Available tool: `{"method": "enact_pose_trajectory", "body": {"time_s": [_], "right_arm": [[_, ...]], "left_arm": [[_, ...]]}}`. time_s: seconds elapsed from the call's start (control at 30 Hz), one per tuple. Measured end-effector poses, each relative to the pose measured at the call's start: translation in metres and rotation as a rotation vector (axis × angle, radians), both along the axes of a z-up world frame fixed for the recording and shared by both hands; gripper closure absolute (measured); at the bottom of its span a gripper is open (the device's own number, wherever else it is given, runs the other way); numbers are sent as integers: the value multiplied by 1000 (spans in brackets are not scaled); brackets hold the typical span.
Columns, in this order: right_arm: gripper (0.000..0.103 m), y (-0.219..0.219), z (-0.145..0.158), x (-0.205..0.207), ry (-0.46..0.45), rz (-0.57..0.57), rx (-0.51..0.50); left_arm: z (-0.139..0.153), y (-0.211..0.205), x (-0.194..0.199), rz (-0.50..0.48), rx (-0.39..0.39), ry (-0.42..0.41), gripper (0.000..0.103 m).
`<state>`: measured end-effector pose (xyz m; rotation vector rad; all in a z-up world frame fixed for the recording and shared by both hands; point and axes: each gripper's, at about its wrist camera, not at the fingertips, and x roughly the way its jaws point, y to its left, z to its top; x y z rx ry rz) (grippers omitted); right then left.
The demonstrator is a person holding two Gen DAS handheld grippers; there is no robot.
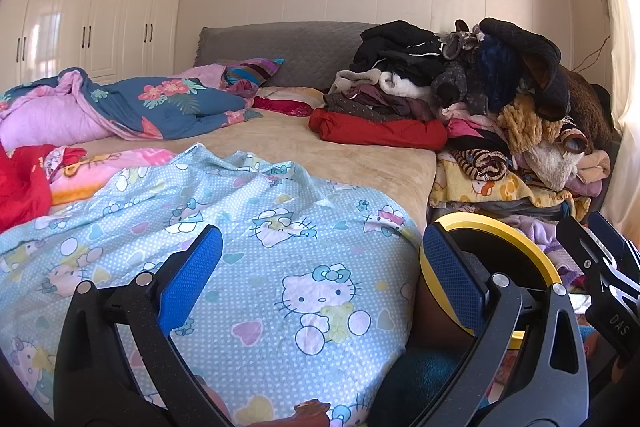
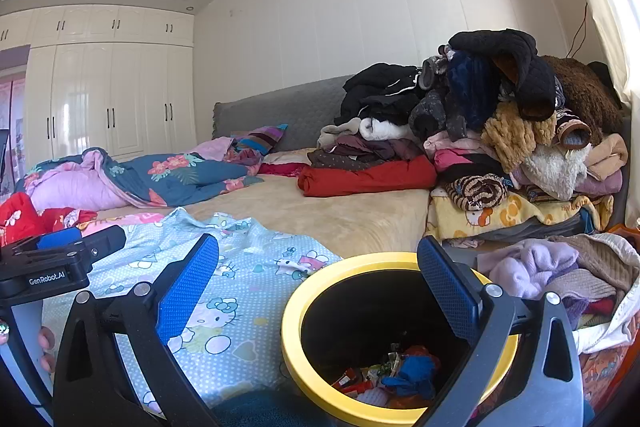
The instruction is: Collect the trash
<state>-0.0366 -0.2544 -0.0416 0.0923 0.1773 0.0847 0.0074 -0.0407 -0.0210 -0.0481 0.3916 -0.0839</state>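
Observation:
A black bin with a yellow rim (image 2: 360, 261) stands on the floor beside the bed. It holds crumpled wrappers and a blue scrap (image 2: 412, 371). My right gripper (image 2: 320, 287) hangs open just above the bin, with its right finger over the opening and nothing between the blue pads (image 2: 188, 287). My left gripper (image 1: 320, 267) is open and empty over the light blue cartoon-cat quilt (image 1: 280, 227). The bin's rim (image 1: 480, 219) shows behind its right finger. No loose trash shows on the bed.
The bed (image 1: 340, 155) carries a floral duvet (image 1: 160, 103) at the far left and a tall pile of clothes (image 2: 500, 115) at the right. More clothes (image 2: 560, 267) lie right of the bin. A hand (image 2: 46, 347) holds the left gripper's body (image 2: 48, 267). Wardrobes (image 1: 80, 15) line the far wall.

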Motion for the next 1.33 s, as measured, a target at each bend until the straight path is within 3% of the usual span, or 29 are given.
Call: {"method": "enact_pose_trajectory", "body": {"time_s": [0.63,0.77,1.0,1.1,1.13,1.27,1.33], "right_arm": [[6,0,-1,2,6,2,-2],[6,13,4,13,25,67,-4],[6,109,28,42,72,370,15],[6,183,27,59,187,562,15],[6,221,19,65,269,647,2],[6,352,-35,64,542,896,-189],[6,373,-49,62,592,944,-219]], "left_arm": [[-3,-6,1,22,23,21,11],[-4,9,5,75,-3,65,11],[-6,96,2,298,-75,141,11],[-11,171,-13,500,-100,183,11],[-14,196,-20,579,-99,198,11],[-34,292,-51,846,-69,281,11],[-52,332,-66,941,-75,327,11]]}}
